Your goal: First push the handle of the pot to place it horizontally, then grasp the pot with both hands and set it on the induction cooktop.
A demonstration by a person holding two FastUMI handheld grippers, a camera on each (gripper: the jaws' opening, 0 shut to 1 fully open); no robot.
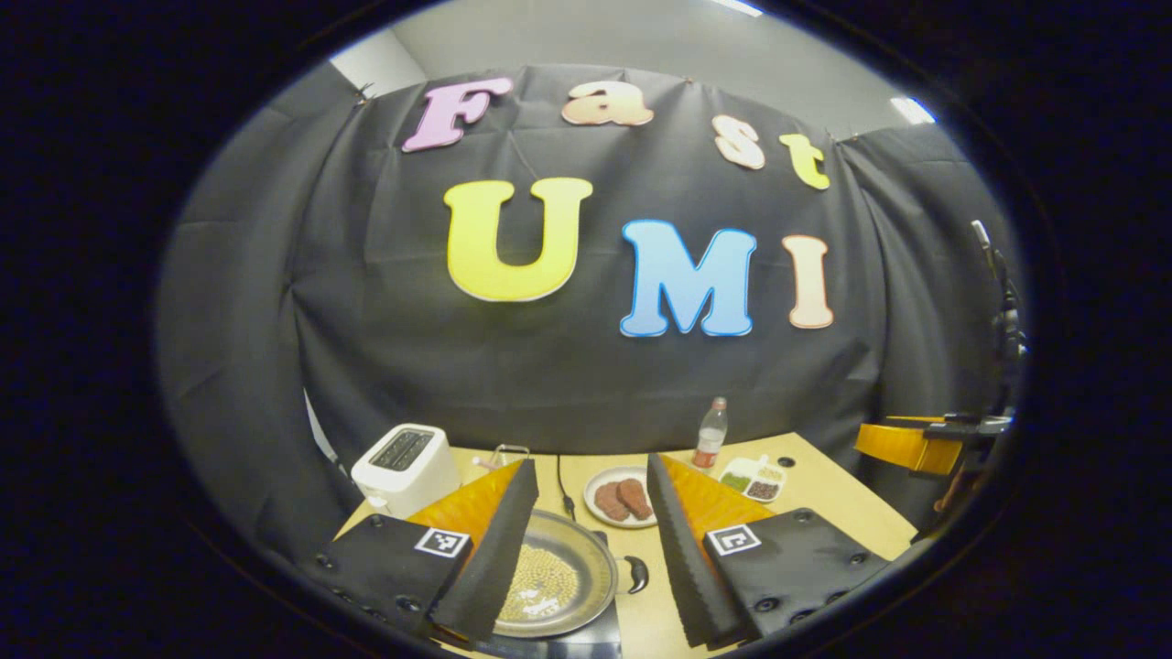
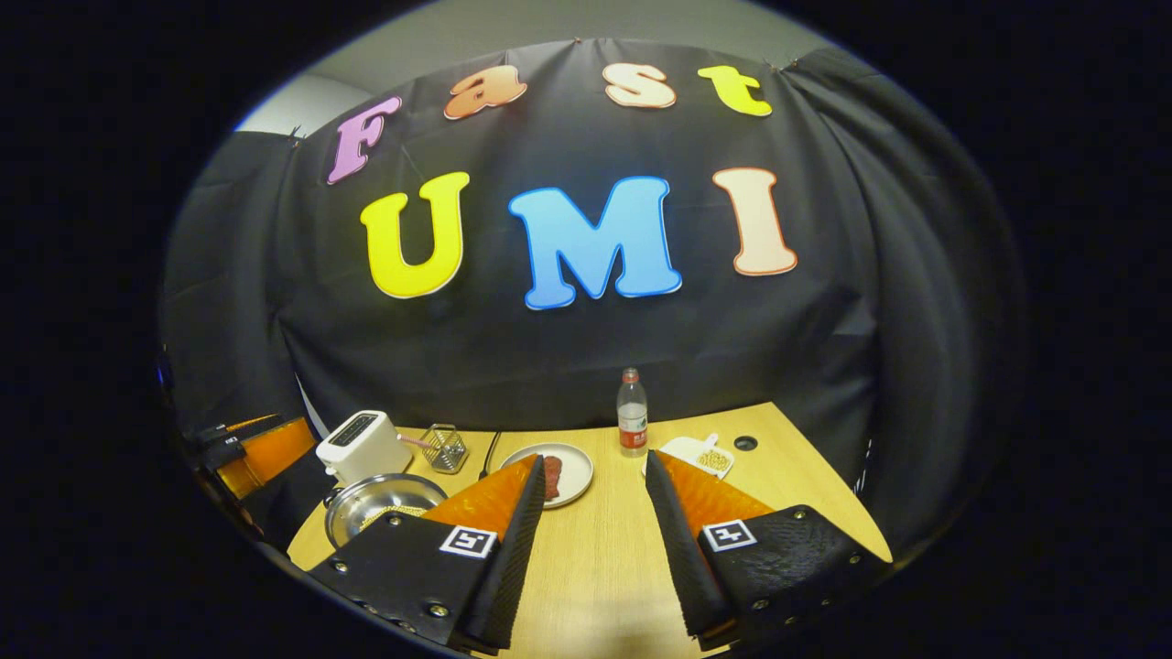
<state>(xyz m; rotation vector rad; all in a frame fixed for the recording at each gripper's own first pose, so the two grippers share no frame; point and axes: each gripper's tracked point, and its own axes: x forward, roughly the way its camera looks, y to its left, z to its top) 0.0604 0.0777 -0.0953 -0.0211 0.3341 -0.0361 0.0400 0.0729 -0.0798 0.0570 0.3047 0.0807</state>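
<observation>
Pot [image 1: 554,586] sits low on the wooden surface [image 1: 824,508], a shiny metal pan with pale grains inside, its dark handle [image 1: 635,574] poking out to the side. Left hand-held gripper [image 1: 586,549] hangs right above it, fingers spread wide, pinching nothing. Behind the pot: a white toaster [image 1: 406,469], a plate of brown patties [image 1: 623,499], a bottle [image 1: 710,434] and a divided snack tray [image 1: 755,479]. Over on the other side, the right hand-held gripper [image 2: 591,545] is parted too, holding nothing, over bare wood, with the pot well off to its left.
</observation>
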